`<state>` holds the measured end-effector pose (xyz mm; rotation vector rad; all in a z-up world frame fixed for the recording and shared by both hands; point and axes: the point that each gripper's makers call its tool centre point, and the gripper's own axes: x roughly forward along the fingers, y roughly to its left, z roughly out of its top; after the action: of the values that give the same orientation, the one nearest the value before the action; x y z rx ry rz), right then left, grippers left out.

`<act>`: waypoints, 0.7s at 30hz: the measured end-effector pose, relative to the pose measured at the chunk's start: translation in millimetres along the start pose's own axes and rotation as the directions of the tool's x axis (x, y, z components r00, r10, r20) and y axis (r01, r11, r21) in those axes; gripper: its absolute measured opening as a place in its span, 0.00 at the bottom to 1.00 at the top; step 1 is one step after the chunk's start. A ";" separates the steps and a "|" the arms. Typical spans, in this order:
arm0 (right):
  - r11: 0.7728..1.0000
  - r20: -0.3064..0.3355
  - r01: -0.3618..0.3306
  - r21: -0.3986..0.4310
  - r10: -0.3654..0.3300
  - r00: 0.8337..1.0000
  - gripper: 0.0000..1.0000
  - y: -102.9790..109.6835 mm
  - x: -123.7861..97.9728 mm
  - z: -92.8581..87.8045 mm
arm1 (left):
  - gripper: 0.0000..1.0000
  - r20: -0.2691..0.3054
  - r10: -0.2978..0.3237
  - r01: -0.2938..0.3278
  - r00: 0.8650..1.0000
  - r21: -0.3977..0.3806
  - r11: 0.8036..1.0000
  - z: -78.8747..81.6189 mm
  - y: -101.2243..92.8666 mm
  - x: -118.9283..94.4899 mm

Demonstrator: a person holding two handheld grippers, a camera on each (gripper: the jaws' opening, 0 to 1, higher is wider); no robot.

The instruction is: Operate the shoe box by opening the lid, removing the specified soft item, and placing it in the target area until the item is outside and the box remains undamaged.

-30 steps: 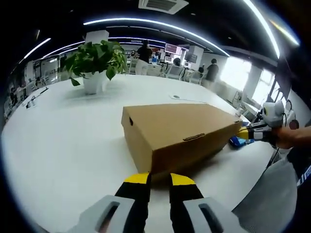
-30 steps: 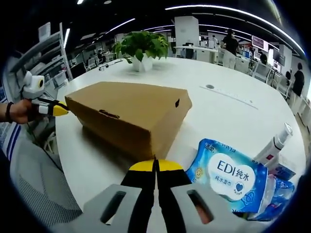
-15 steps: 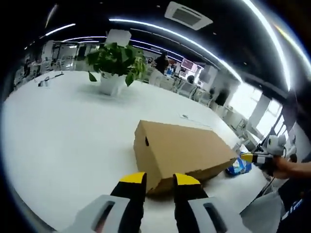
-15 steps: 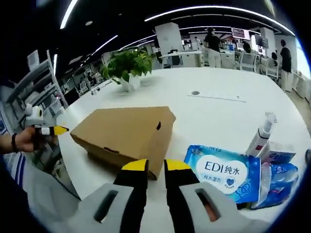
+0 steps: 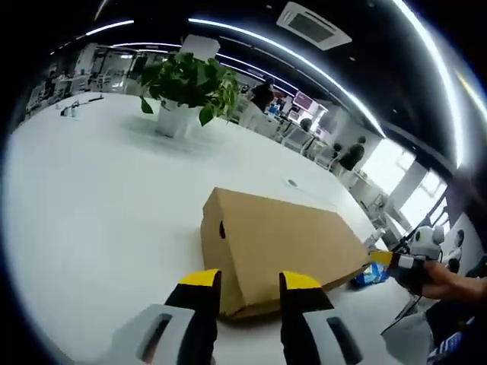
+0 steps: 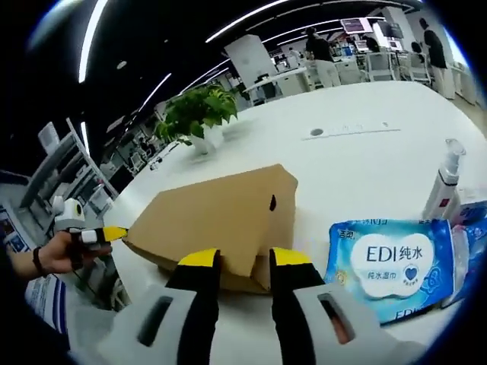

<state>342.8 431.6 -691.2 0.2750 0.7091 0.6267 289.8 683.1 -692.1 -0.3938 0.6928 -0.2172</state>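
Note:
A closed brown cardboard shoe box (image 5: 283, 242) lies on the white table (image 5: 91, 198), lid down. My left gripper (image 5: 249, 287) is open, its yellow-tipped jaws straddling the box's near end. In the right gripper view the same box (image 6: 217, 219) has my right gripper (image 6: 245, 262) open at its opposite end, jaws on either side of the lower corner. Each gripper also appears in the other's view, held by a hand at the far end of the box: the right gripper (image 5: 386, 258) and the left gripper (image 6: 105, 233). The box's contents are hidden.
A blue wet-wipes pack (image 6: 392, 266) lies right of the box, with a white spray bottle (image 6: 444, 179) and more blue packs behind it. A potted plant (image 5: 186, 87) stands farther back on the table. People and desks fill the room's background.
The right gripper has gone from shut to open, and the left jaws have spread wider. Both views now look down on the box from higher up and closer to its ends.

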 end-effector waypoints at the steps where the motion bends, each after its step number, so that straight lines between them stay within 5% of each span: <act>1: 1.000 -0.002 0.002 0.002 -0.002 1.000 0.26 -0.3 0.5 -1.1 | 0.29 -0.006 -0.001 0.001 1.000 0.004 1.000 -1.7 -0.2 0.7; 7: 1.000 0.002 0.013 0.018 -0.013 1.000 0.26 -3.2 0.5 -7.7 | 0.28 -0.018 -0.020 0.020 1.000 -0.032 0.999 -6.4 2.4 5.2; 21: 0.996 0.016 0.079 0.041 -0.080 0.997 0.25 -14.1 -15.4 -11.0 | 0.28 -0.084 -0.064 0.069 0.994 0.051 0.996 6.9 -10.6 27.1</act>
<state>332.4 411.3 -697.4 0.2880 0.7126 0.5343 314.0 666.7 -698.4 -0.3579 0.7542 -0.3162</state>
